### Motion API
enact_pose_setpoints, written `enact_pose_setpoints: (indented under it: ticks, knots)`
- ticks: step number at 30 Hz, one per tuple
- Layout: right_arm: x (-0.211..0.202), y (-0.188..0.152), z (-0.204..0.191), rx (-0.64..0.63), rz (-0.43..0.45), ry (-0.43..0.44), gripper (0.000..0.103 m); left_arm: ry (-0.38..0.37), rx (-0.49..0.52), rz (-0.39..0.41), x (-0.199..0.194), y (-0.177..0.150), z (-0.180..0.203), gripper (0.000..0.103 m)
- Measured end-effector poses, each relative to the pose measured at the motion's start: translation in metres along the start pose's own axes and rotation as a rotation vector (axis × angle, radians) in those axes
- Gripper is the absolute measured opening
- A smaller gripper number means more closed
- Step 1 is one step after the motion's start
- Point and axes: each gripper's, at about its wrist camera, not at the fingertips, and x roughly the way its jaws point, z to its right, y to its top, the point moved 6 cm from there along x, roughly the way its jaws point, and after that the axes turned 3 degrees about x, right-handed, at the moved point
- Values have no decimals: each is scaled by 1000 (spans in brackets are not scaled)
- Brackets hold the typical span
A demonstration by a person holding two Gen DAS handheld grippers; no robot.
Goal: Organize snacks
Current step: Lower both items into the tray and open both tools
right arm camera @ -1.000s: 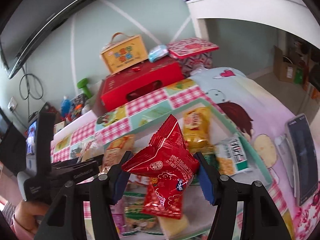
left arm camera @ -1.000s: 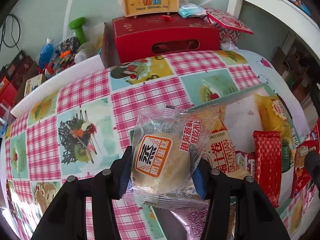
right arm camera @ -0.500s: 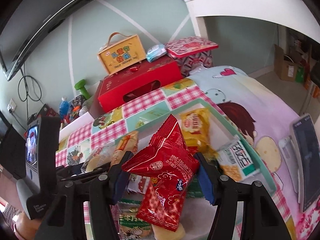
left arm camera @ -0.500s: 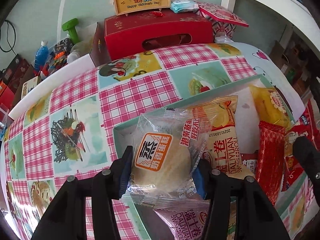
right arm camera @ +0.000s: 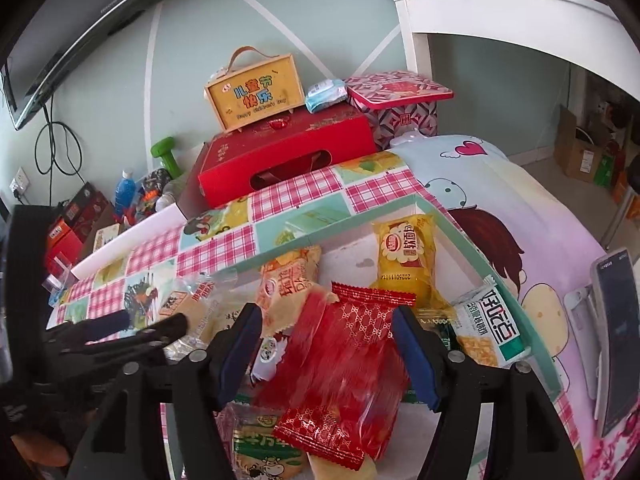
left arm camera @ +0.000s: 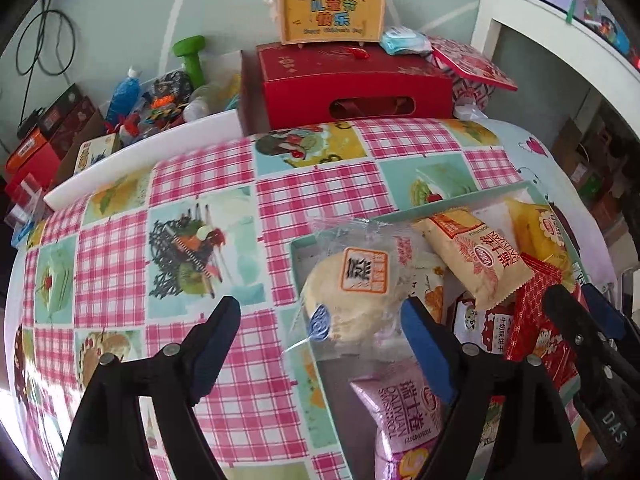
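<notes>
A shallow green-rimmed tray on the checked tablecloth holds several snack packs. My left gripper is open; the clear-wrapped round bun lies between its fingers at the tray's left corner, free of the pads. My right gripper is open too; the red snack pack lies between its fingers on top of other packs, blurred. The bun also shows at the left of the right wrist view. The right gripper's fingers show in the left wrist view.
In the tray lie an orange roll pack, a yellow bread pack, a white-green pack and a pink roll pack. A red gift box with a yellow case stands behind. A phone lies at right.
Both grippers have opened. The bun dropped from the left jaws into the tray's corner. The red pack dropped from the right jaws onto the pile in the tray.
</notes>
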Motion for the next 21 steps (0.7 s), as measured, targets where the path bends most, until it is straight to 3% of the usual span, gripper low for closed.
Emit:
enact_pose_setpoints:
  ticks: [5,9,11,12,16,21]
  knots:
    - [2,-6,1,-23,-30,-32,84,37,-54,-7,-10,-7,-18,87]
    - [2,-10,-1,-26,-41,-21,88,85,-89,-14,-16,-16,-29,94]
    - [1,-12,-2,-33,-44,-22,101,115,-85,-22,-16,-21,-33,94]
    - [1,-13,-3,-39,-42,-24,103,127,-88,-24,-16,-22,-35,95]
    - [0,-15,-5,-46,-41,-28,103,150,-116,-27,-15,-25,-42,102]
    - [0,-14,-1,-48,-40,-51,103,170,-147,-43,-9,-27,-44,102]
